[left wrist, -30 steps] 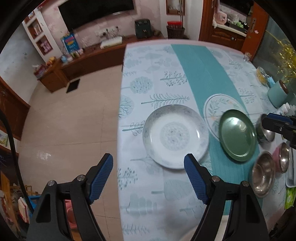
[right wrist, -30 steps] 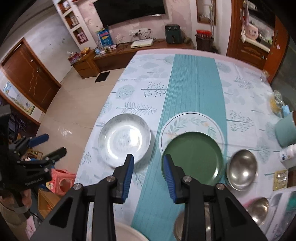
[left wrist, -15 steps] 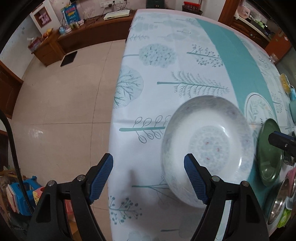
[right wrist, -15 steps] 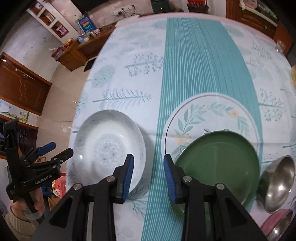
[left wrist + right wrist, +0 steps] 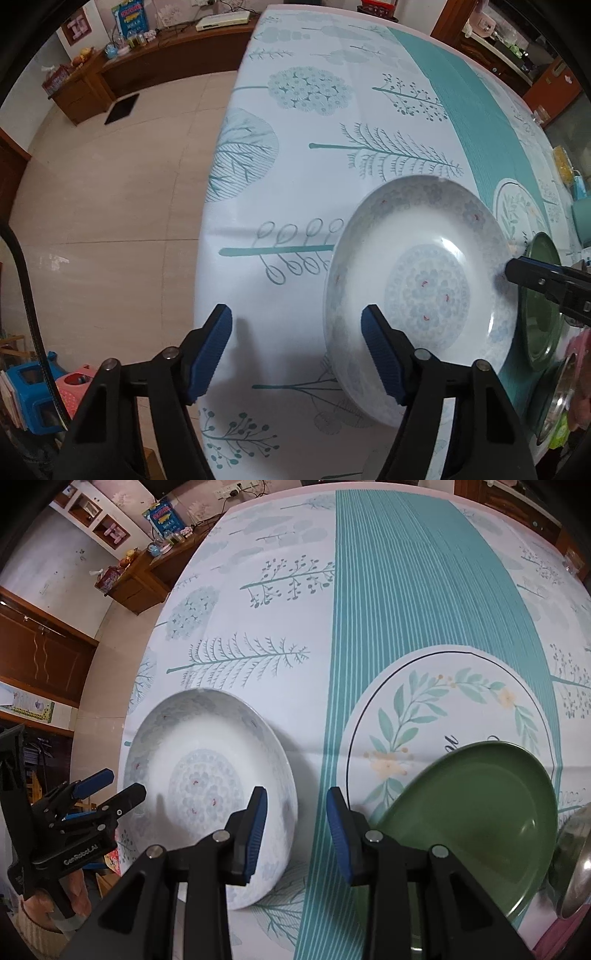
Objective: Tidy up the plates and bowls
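White bowl [image 5: 421, 295] rim stands between your left gripper's [image 5: 297, 354] half-open, just-narrowed jaws (nothing gripped yet).

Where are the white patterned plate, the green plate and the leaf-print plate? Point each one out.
white patterned plate [image 5: 428, 291]: left wrist view, on its floral centre.
green plate [image 5: 476, 823]: right wrist view, on its inner surface.
leaf-print plate [image 5: 424, 701]: right wrist view, on its bare upper part.
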A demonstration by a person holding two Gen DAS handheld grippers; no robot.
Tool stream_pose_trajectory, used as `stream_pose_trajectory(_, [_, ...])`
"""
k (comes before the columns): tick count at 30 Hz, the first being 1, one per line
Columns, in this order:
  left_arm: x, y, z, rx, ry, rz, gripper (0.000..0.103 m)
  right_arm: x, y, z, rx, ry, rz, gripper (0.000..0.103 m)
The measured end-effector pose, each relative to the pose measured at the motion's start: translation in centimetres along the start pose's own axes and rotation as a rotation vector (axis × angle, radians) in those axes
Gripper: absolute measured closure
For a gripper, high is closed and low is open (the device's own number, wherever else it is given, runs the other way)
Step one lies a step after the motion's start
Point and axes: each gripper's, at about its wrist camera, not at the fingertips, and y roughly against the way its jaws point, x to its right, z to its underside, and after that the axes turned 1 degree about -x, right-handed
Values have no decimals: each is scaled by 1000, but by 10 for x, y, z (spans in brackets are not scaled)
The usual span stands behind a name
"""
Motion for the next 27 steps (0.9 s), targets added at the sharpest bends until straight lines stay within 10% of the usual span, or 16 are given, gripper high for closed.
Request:
stream_pose_trajectory(12, [11, -7, 6, -56, -37, 113, 82, -3, -11, 2, -46, 31, -21, 94])
stream_pose_trajectory(27, [-6, -3, 14, -53, 56, 189, 93, 0, -9, 12, -49, 16, -39, 98])
